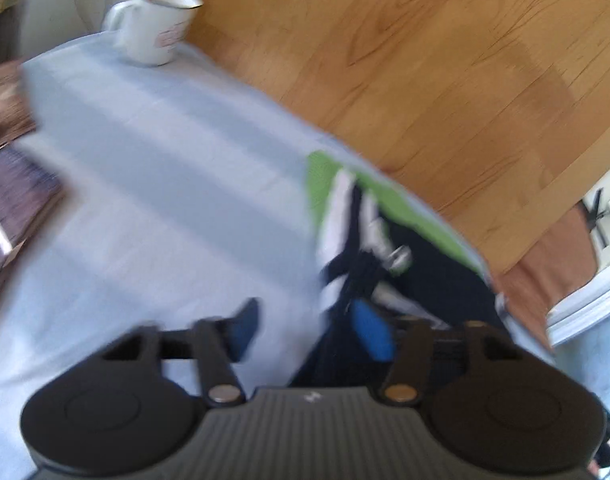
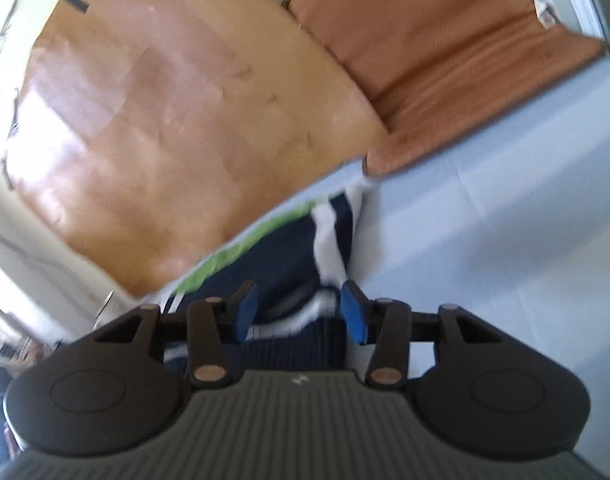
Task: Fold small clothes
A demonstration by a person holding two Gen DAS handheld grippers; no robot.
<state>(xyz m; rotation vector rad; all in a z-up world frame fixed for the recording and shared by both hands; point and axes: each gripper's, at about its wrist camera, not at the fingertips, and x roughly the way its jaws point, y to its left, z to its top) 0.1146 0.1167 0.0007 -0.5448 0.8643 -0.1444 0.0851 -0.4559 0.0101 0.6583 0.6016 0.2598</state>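
A small navy garment with white stripes and a green part (image 1: pixel 369 240) lies at the edge of a table covered with a pale blue cloth (image 1: pixel 165 168). My left gripper (image 1: pixel 311 328) is open just above the cloth; its right blue pad sits over the garment's near edge and its left pad over bare cloth. In the right wrist view the same garment (image 2: pixel 305 248) lies by the table edge. My right gripper (image 2: pixel 299 312) is open, with its blue pads on either side of a striped fold. Both views are blurred.
A white enamel mug (image 1: pixel 153 28) stands at the far corner of the table. Brown patterned items (image 1: pixel 9 168) lie at the left edge. Wooden floor (image 1: pixel 425 60) lies beyond the table edge. A brown cushioned seat (image 2: pixel 445 60) stands beside the table.
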